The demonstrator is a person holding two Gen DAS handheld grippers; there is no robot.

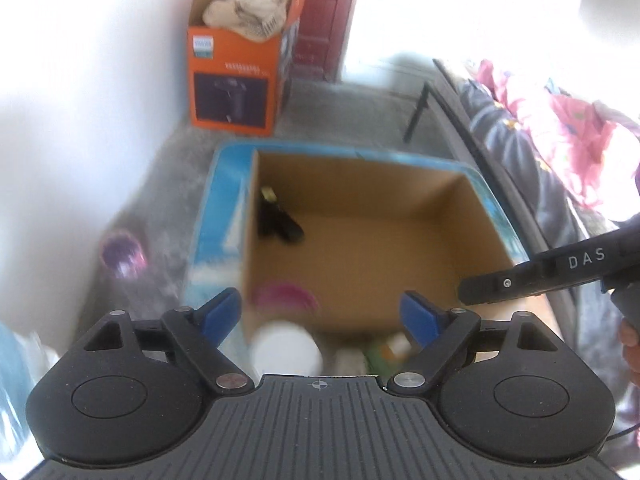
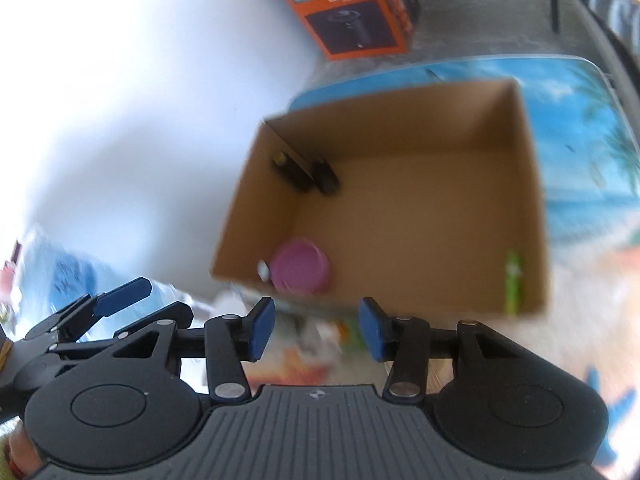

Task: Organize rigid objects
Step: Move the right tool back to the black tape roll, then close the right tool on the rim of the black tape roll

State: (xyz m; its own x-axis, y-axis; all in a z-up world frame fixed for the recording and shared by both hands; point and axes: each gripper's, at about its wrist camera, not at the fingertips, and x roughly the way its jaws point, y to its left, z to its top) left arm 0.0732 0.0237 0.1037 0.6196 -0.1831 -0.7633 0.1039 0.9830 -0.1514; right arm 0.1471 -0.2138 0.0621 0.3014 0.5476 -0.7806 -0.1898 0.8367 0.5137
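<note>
An open cardboard box (image 1: 400,232) stands on a blue beach-print surface (image 1: 218,216). Inside it lie a black object (image 1: 276,220) in the far left corner and a pink round lid (image 1: 286,298) by the near wall. The right wrist view shows the same box (image 2: 420,208), black object (image 2: 308,172) and pink lid (image 2: 302,270), plus a green stick (image 2: 513,282) along the right wall. My left gripper (image 1: 320,308) hangs open over the box's near edge, nothing between its fingers. My right gripper (image 2: 316,328) is open and empty too.
A white round container (image 1: 286,350) and blurred green and orange items (image 1: 390,350) lie just in front of the box. An orange carton (image 1: 240,60) stuffed with cloth stands by the white wall. A bed with a floral blanket (image 1: 560,132) runs along the right. A purple object (image 1: 120,256) sits at the left.
</note>
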